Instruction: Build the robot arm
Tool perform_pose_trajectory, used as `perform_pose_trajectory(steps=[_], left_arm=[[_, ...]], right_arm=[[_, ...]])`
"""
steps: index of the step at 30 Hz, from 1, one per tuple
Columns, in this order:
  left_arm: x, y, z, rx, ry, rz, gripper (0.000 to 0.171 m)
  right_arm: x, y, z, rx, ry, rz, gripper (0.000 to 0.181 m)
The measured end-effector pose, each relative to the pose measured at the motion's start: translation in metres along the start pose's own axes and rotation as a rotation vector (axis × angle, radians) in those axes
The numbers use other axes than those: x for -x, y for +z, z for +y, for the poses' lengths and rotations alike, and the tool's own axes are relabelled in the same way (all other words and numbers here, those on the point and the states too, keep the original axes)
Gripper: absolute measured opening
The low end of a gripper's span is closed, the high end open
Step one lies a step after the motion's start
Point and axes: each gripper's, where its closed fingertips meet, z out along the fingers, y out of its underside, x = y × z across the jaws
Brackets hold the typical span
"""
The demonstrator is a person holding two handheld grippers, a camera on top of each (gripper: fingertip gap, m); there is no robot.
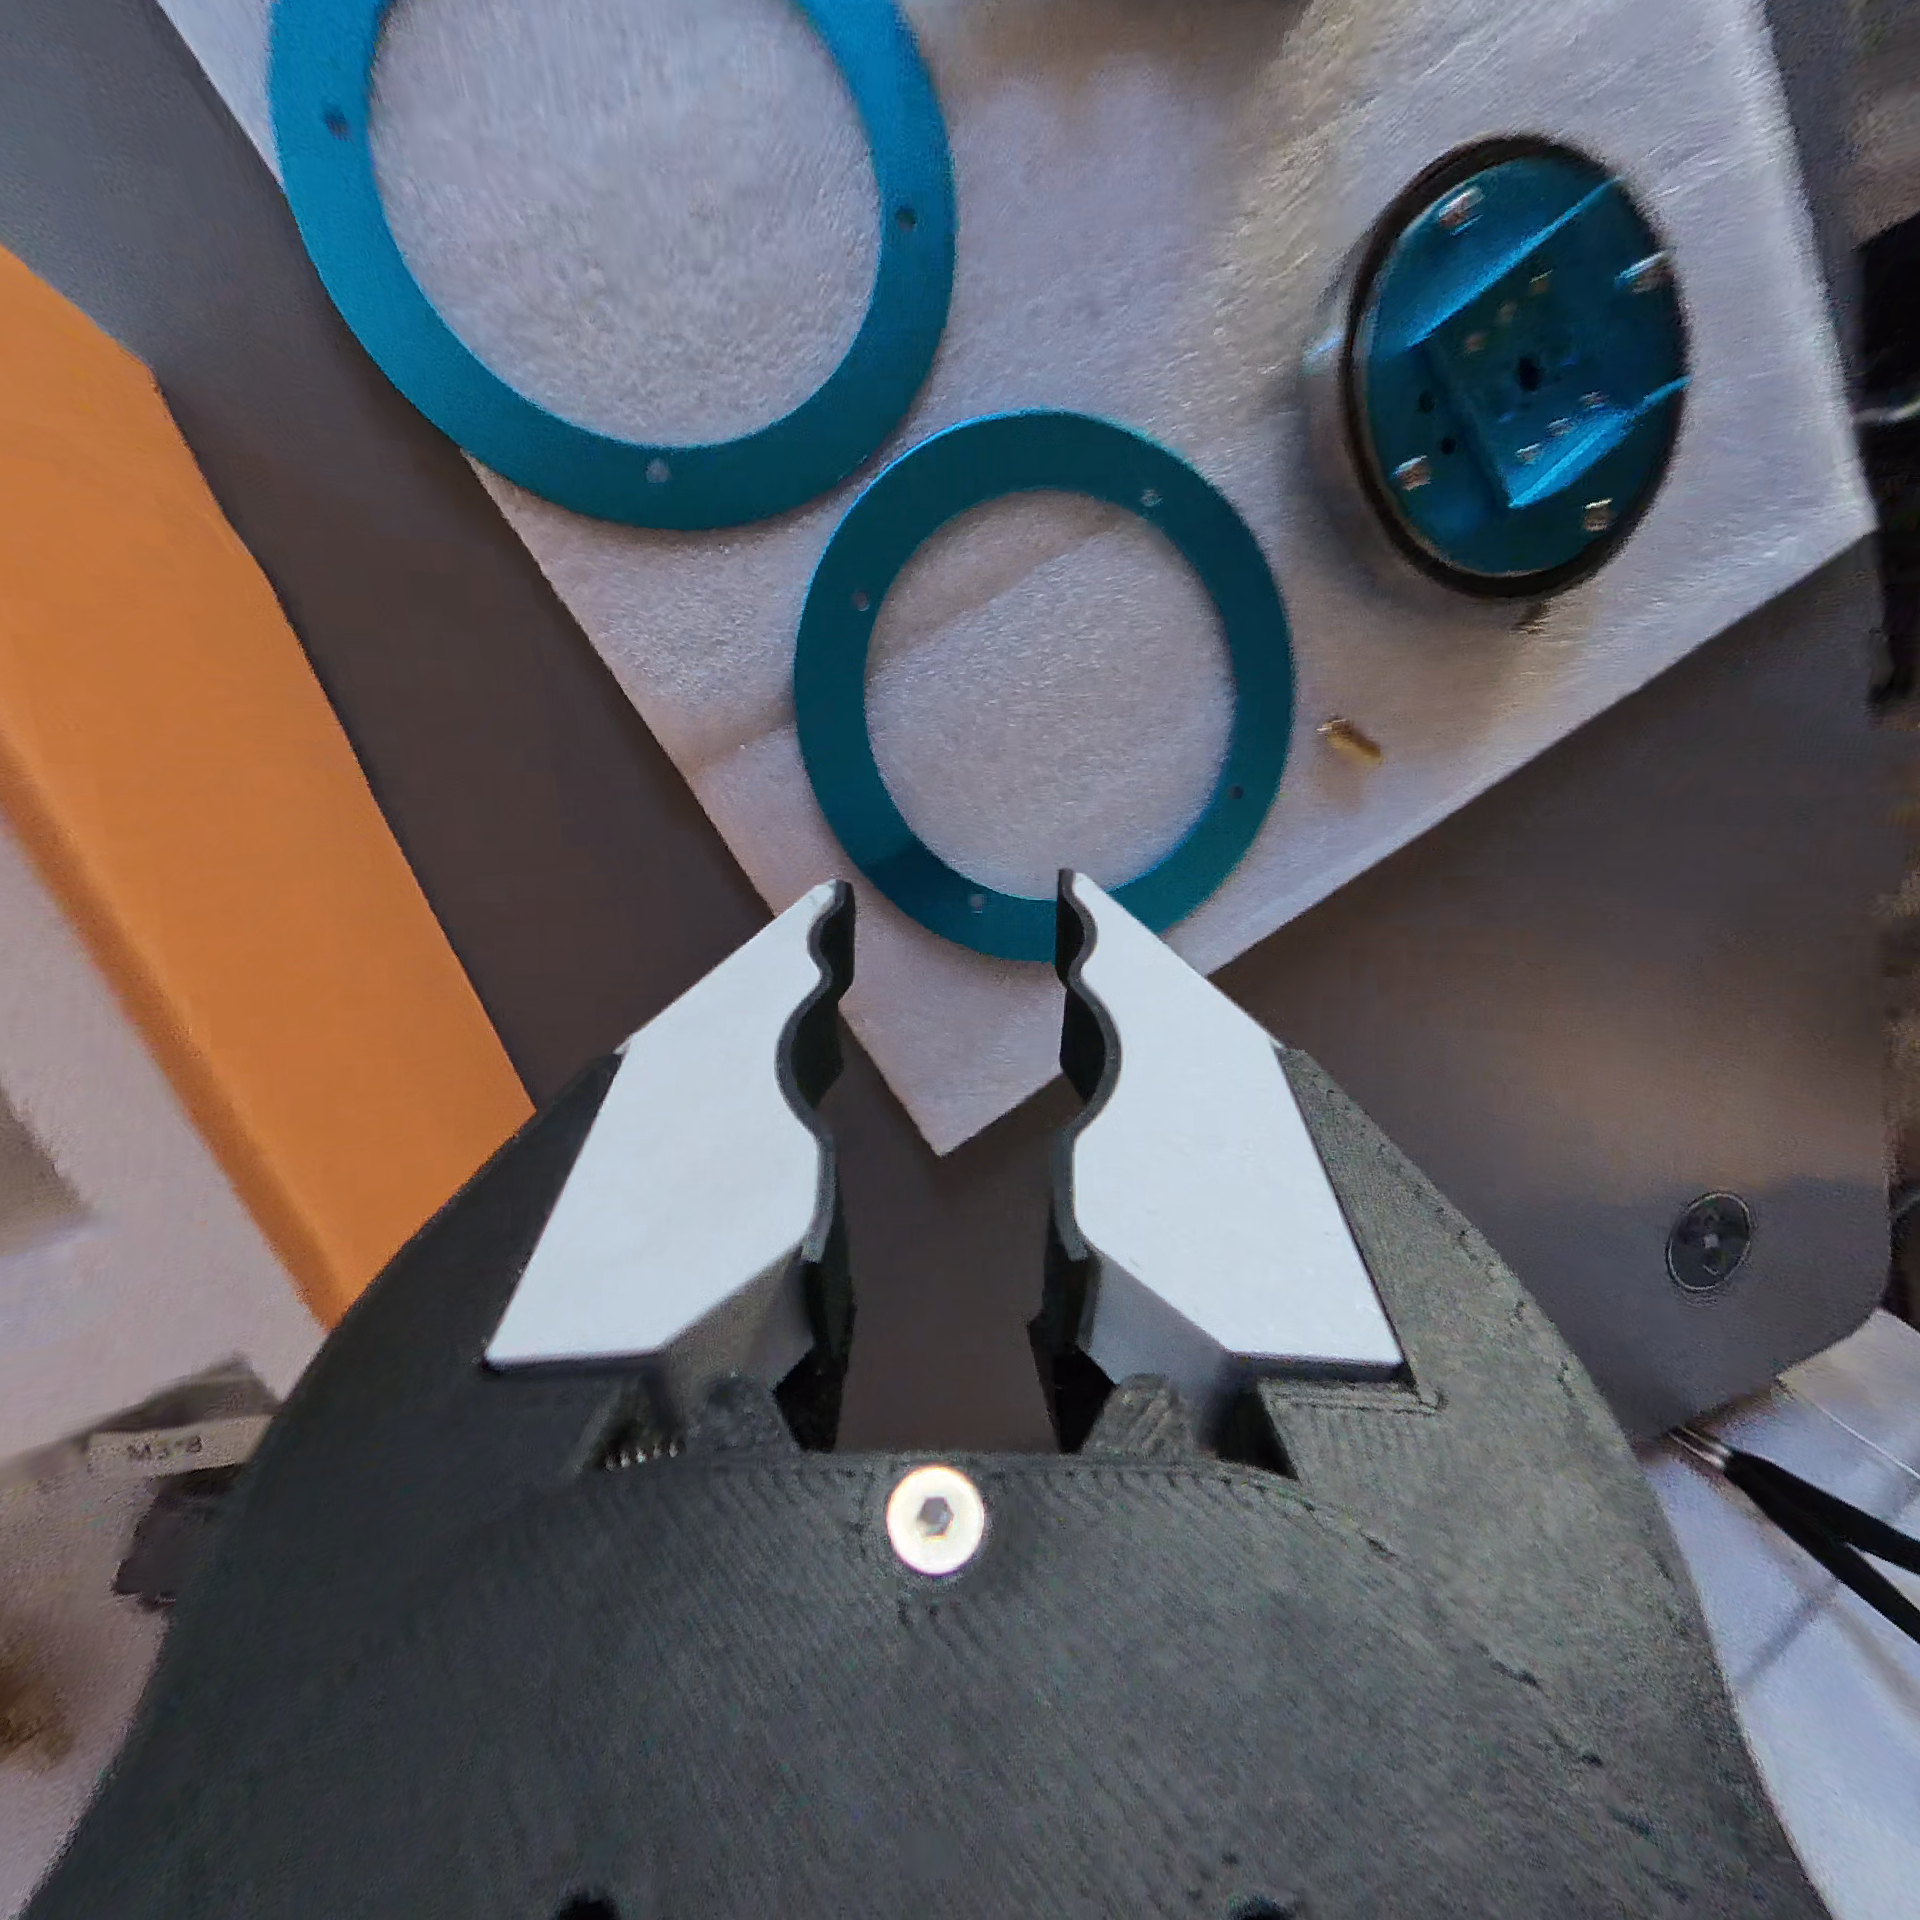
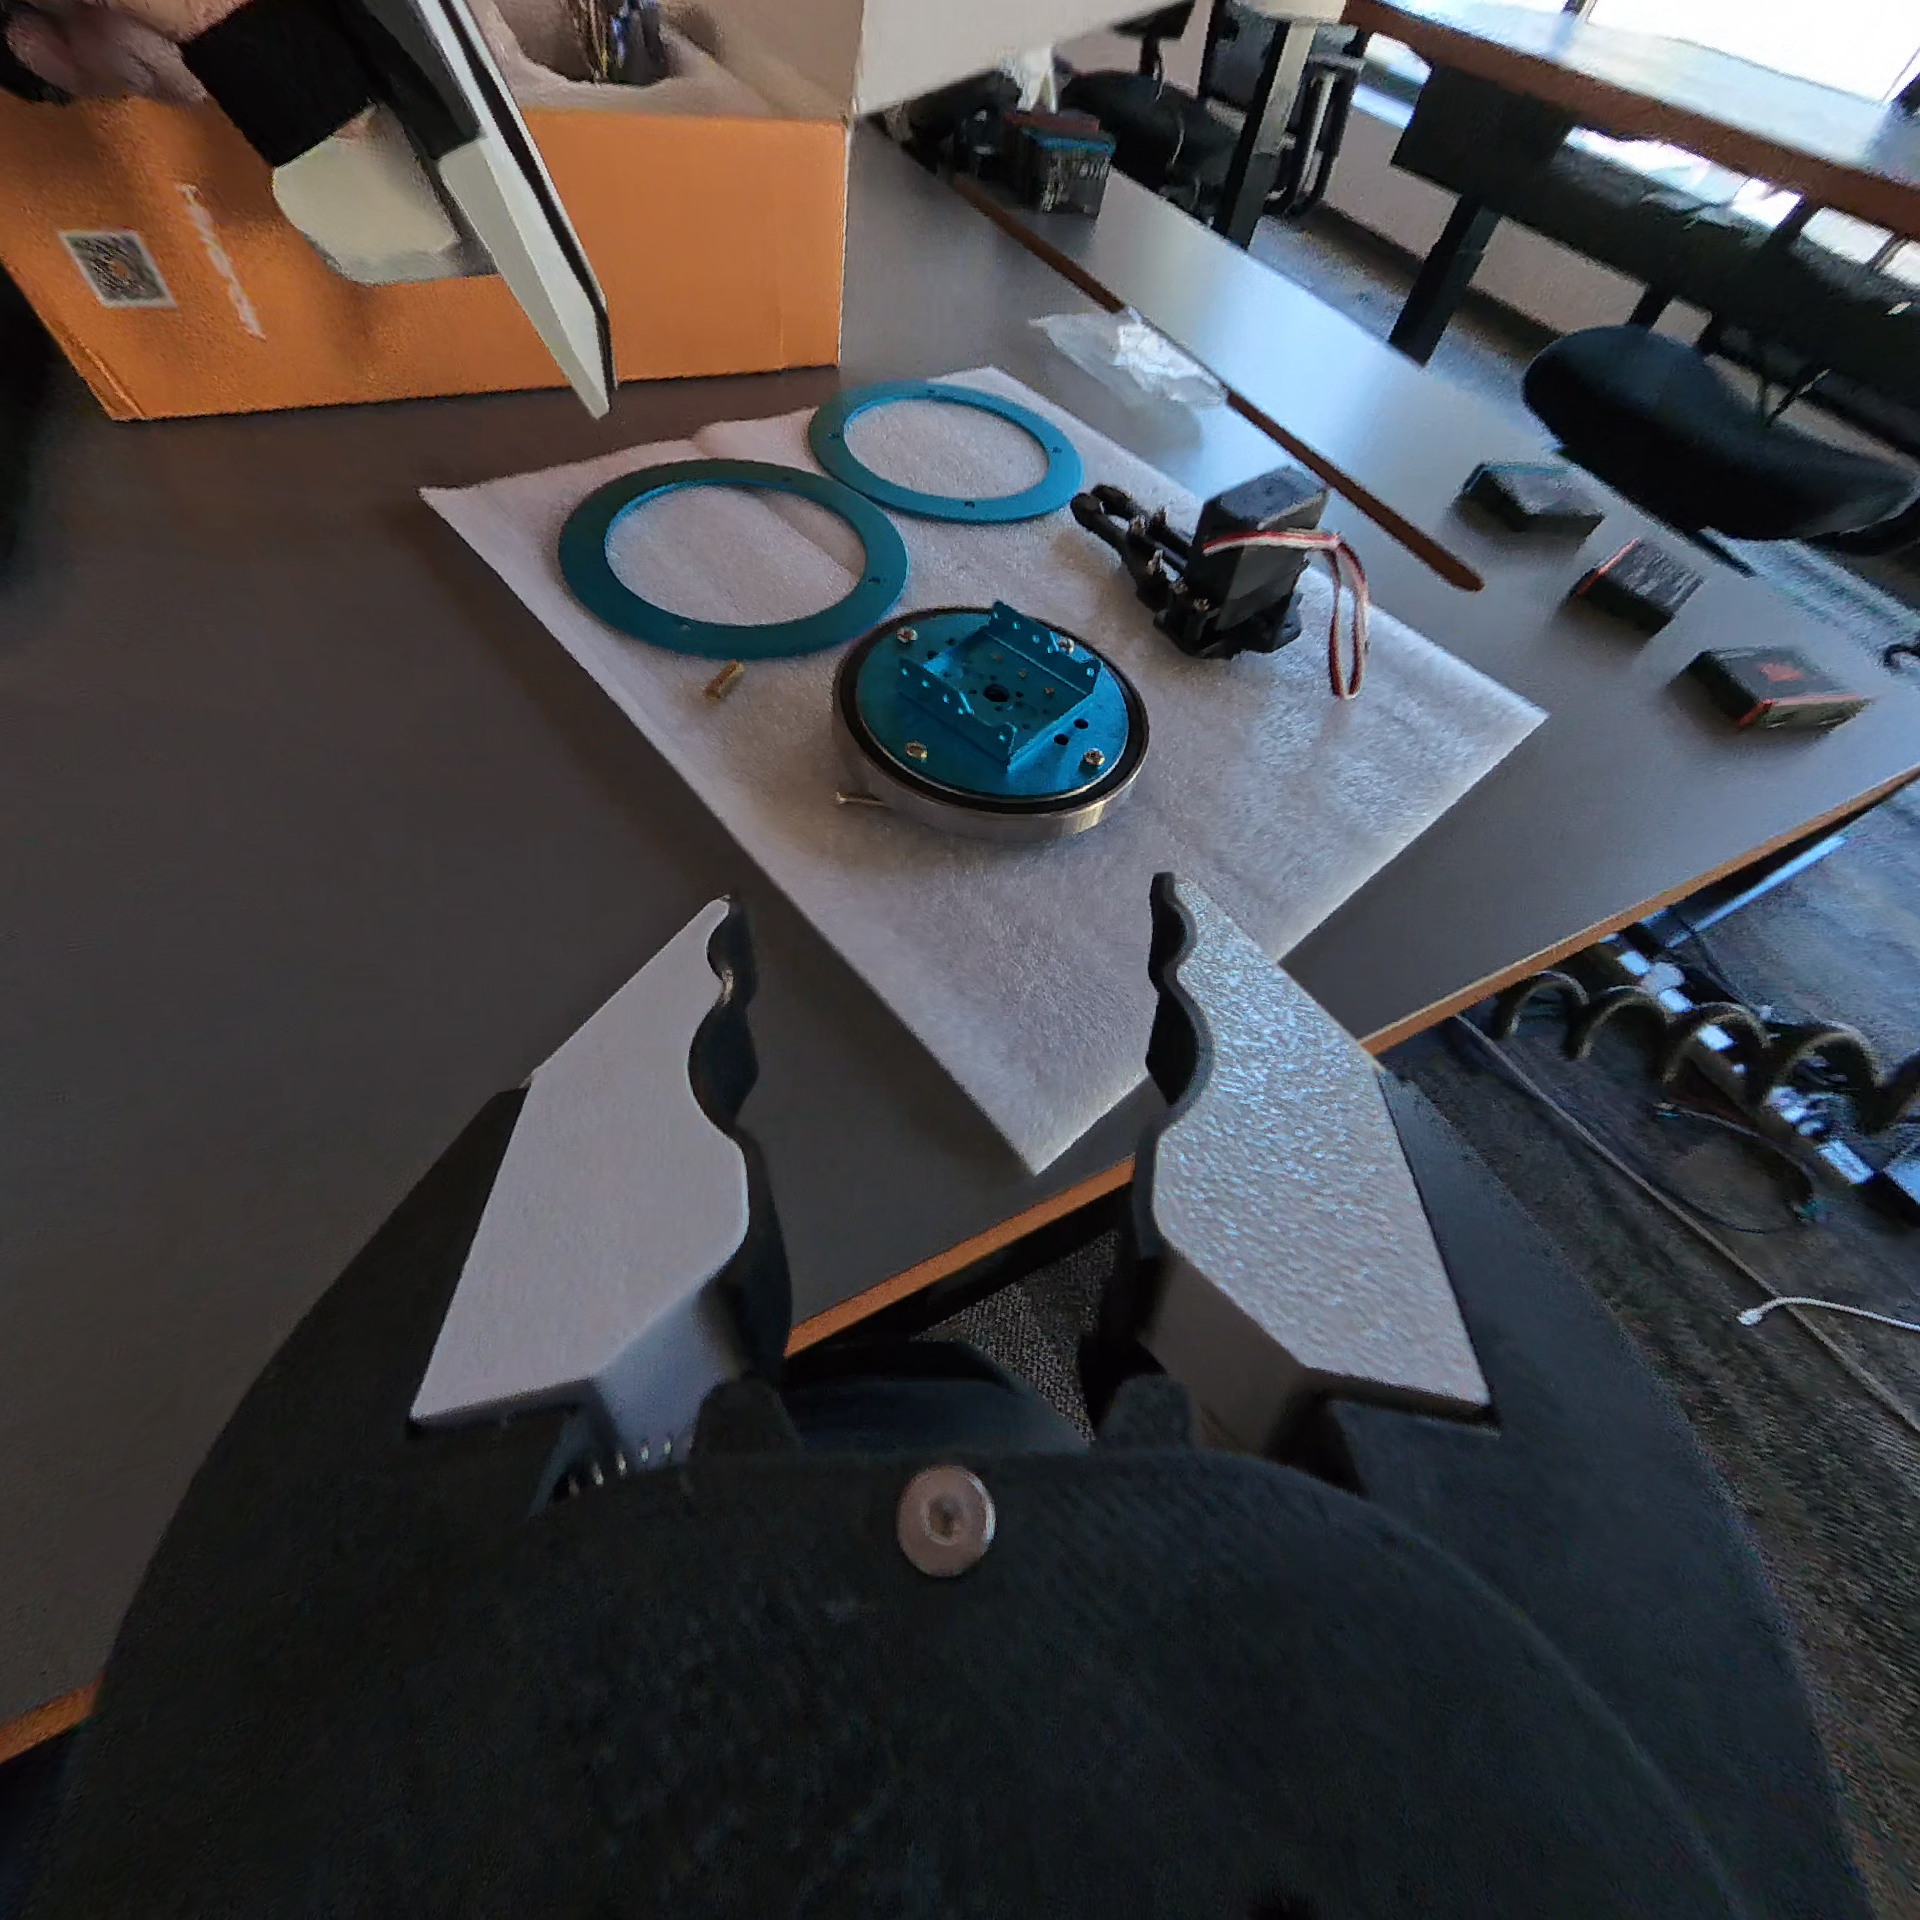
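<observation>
My left gripper [image 1: 956, 899] is open and empty. It hovers over the near corner of a white foam sheet [image 1: 1174, 260], its tips at the rim of a blue metal ring [image 1: 831, 717]. A second blue ring [image 1: 312, 260] lies beyond, a round blue-topped base [image 1: 1507, 364] at right, and a brass standoff [image 1: 1351, 740] between. My right gripper [image 2: 945, 899] is open and empty above the sheet's [image 2: 1143, 935] corner by the table edge [image 2: 966, 1257]. Ahead are the base [image 2: 987, 717], both rings [image 2: 732, 644] [image 2: 831, 436] and the standoff [image 2: 724, 681]. One left gripper finger [image 2: 540, 270] shows top left.
An orange cardboard box [image 2: 675, 239] stands at the back left; it also shows in the left wrist view [image 1: 187, 727]. A black servo claw with red and white wires [image 2: 1226, 571] lies on the foam. Small black boxes [image 2: 1766, 696], a plastic bag [image 2: 1132, 353] and a black chair [image 2: 1704, 436] are at right.
</observation>
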Motion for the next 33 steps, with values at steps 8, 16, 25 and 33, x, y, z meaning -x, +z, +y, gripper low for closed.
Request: perform_pose_trajectory(steps=[8, 16, 25, 33], left_arm=[[-0.094, -0.080, -0.016, -0.516, 0.185, 0.221, 0.036], [-0.203, -0.137, -0.031, -0.709, 0.466, 0.438, 0.035], [-0.250, -0.155, -0.030, -0.675, 0.609, 0.524, 0.038], [-0.201, -0.162, -0.012, -0.629, 0.456, 0.512, 0.037]], right_arm=[[0.042, -0.077, -0.047, -0.035, -0.147, 0.107, 0.066], [0.021, -0.191, -0.148, 0.133, -0.330, 0.364, 0.052], [-0.261, -0.347, -0.276, 0.669, -0.491, 0.990, 0.074], [-0.355, -0.363, -0.255, 0.948, -0.598, 1.203, 0.043]])
